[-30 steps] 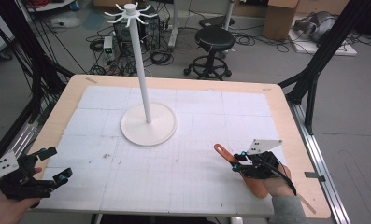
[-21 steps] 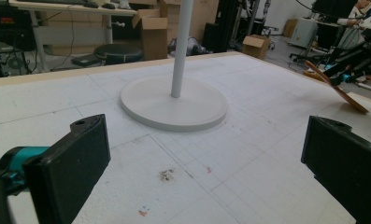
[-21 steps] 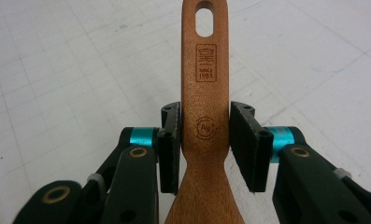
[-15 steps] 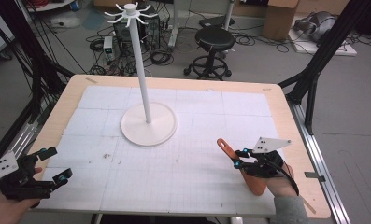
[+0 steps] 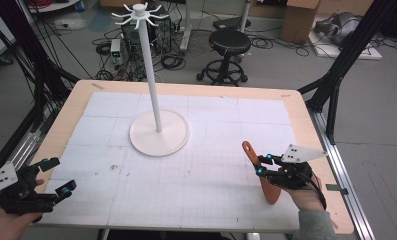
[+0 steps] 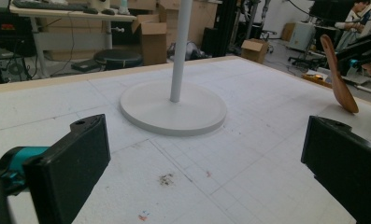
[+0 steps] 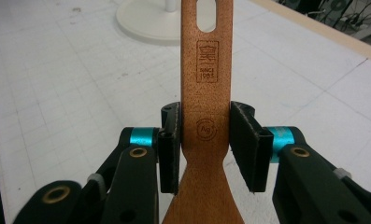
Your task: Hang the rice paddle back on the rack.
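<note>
Wood fills the space between the jaws of the right gripper (image 5: 262, 164): a brown spatula (image 5: 260, 172) is clamped there by its flat handle, one black pad pressing on each edge, as the right gripper view shows. Beyond the jaws, the handle runs on toward a slot-shaped hanging hole at its far end, with a stamped mark below the hole. Behind the jaws, toward the hand, the spatula widens into its blade. In the high view the handle end sticks up and away from the gripper, tilted, while the blade end points down toward the white gridded mat (image 5: 211, 200) near the hand.

Ahead of the right gripper and off to its left stands a white stand (image 5: 158, 131), a round base with a thin upright pole that ends in a ring of short hooks; it is well apart from the spatula.

The left gripper (image 5: 56, 176) sits low over the near left corner of the mat, its two jaws spread wide with nothing between them. From the left gripper view, the stand's base lies ahead of the jaws and the spatula (image 6: 340, 79) shows farther off to the right.
</note>
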`<state>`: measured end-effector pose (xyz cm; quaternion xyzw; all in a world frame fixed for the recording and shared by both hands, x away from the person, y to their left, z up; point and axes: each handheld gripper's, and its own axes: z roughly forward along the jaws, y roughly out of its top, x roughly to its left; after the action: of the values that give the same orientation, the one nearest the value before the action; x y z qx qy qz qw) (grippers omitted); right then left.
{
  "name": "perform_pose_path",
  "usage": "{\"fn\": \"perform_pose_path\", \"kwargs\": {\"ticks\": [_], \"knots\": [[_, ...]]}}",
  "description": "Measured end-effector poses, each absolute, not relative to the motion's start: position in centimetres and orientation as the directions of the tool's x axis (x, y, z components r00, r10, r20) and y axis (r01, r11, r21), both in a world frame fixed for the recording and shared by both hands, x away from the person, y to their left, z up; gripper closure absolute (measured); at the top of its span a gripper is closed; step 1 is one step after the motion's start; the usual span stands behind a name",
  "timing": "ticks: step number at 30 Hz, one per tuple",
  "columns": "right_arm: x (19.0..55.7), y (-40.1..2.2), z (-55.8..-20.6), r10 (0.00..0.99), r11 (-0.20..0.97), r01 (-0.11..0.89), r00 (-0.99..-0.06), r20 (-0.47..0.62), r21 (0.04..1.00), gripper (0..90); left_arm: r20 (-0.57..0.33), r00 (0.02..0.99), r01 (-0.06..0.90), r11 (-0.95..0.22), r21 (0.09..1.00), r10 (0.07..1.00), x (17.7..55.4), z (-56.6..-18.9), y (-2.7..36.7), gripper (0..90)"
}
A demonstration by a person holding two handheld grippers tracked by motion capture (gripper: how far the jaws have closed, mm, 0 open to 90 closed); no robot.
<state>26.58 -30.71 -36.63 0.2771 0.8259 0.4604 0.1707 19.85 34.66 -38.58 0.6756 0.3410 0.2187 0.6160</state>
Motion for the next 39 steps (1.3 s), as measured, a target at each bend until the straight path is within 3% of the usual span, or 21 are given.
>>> {"fn": "perform_pose_path", "kwargs": {"ticks": [39], "knots": [[25.1, -31.1, -34.2, 0.590, 0.306, 0.181, -0.806, -0.038, 0.935, 65.2, -0.122, 0.670, 0.191, -0.011, 0.982, 0.732, 19.9, -38.6, 34.7, 1.8]]}}
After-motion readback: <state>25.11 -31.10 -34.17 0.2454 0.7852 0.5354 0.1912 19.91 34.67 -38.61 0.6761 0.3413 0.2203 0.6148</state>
